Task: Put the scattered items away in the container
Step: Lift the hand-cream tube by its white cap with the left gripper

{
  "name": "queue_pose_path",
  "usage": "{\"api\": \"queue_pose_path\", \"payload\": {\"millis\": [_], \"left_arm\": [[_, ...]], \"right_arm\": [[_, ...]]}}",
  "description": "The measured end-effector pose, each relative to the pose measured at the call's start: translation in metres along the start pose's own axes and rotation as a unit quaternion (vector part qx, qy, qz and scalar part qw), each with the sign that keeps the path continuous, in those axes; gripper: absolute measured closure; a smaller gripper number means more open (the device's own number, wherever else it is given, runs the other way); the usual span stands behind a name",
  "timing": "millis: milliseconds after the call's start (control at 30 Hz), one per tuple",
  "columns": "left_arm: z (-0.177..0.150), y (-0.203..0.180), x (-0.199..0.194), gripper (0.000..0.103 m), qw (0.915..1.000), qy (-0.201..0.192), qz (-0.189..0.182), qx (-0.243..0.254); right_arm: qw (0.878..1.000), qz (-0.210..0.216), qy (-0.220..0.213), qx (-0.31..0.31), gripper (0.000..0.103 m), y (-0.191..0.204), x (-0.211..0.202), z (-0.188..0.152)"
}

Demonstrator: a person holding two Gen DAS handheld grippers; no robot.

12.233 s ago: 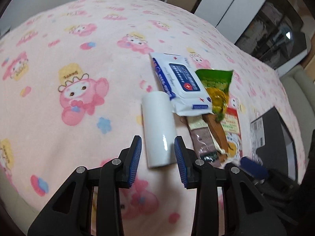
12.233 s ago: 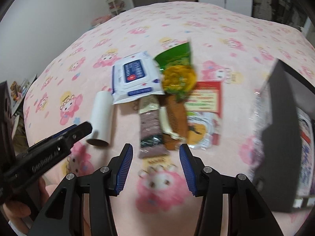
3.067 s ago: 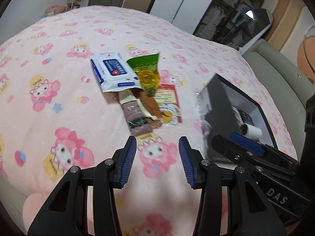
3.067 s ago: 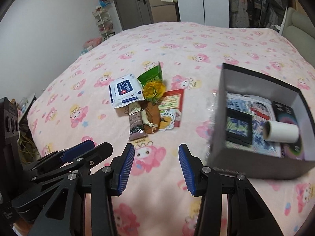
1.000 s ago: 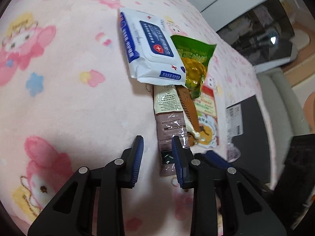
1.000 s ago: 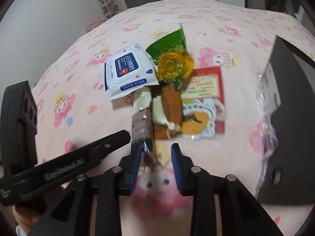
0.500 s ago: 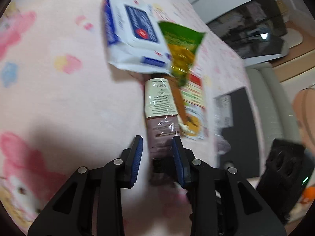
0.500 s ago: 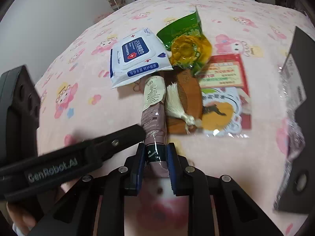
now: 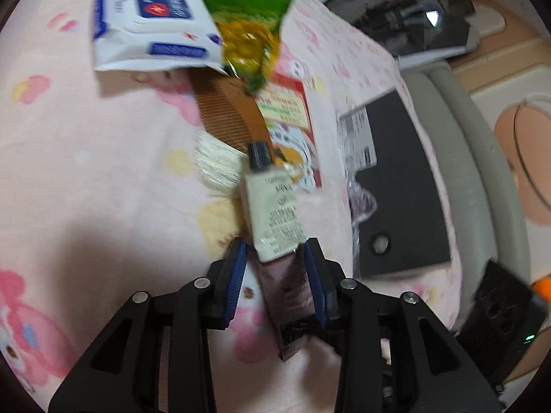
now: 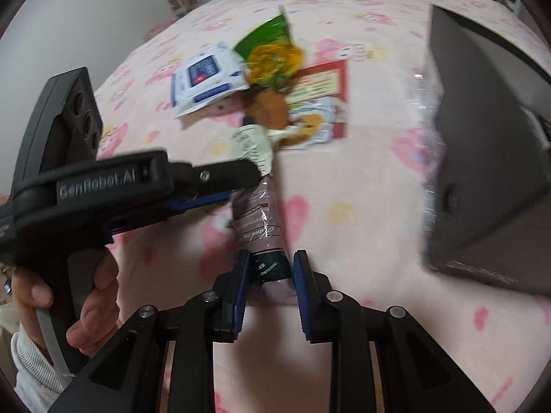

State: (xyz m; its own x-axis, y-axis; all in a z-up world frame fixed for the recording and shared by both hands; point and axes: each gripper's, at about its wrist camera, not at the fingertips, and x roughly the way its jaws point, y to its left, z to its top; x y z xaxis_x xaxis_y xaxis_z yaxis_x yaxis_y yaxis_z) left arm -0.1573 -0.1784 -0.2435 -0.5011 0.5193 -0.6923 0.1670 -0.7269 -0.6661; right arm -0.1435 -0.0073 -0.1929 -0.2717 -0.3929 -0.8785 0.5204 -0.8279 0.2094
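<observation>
Left wrist view: we see our left gripper, jaws just widening, loosely astride the cream-and-mauve hand-cream tube; the dark grey box shows only its outer wall. Right wrist view: our right gripper clamps the tube's tail, beside the box.

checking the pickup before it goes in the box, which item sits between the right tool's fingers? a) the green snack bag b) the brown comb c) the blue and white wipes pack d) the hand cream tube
d: in the right wrist view the hand cream tube has its dark crimped end between the right tool's blue pads, while the wipes pack, the green snack bag and the comb lie farther off on the pink blanket.
</observation>
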Motion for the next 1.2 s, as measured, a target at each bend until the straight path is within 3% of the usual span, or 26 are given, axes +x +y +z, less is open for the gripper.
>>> {"api": "queue_pose_path", "payload": {"millis": [67,233,433,567,667,733,967,1200], "left_arm": [[-0.002,-0.005,0.003,0.062,0.9998,0.001,0.014,0.012],[-0.006,-0.009,0.002,0.066,0.9997,0.006,0.015,0.019],[-0.007,-0.013,0.003,0.066,0.9989,0.006,0.031,0.034],[-0.012,-0.020,0.005,0.069,0.9986,0.028,0.013,0.044],[-0.014,-0.024,0.004,0.069,0.9979,0.032,0.016,0.053],[-0.011,-0.016,0.000,0.068,0.9990,0.031,0.003,0.031],[0.003,0.008,-0.012,0.067,0.9994,-0.020,0.007,-0.029],[-0.003,-0.011,0.000,0.076,0.9993,-0.009,0.033,0.017]], "right_arm": [[1.000,-0.017,-0.003,-0.002,0.079,-0.002,-0.006,-0.001],[0.999,0.009,0.037,-0.011,0.079,-0.002,0.005,-0.007],[1.000,-0.014,0.012,0.009,0.079,-0.007,0.003,-0.006],[0.999,-0.040,-0.008,0.030,0.079,-0.021,-0.007,-0.001],[0.998,-0.008,0.004,0.054,0.079,-0.029,-0.009,-0.002],[0.998,0.006,0.016,0.060,0.079,-0.029,-0.007,-0.005],[0.998,0.013,0.043,0.039,0.071,-0.020,-0.001,-0.012],[0.999,0.007,0.039,0.032,0.071,-0.011,0.007,-0.016]]}}
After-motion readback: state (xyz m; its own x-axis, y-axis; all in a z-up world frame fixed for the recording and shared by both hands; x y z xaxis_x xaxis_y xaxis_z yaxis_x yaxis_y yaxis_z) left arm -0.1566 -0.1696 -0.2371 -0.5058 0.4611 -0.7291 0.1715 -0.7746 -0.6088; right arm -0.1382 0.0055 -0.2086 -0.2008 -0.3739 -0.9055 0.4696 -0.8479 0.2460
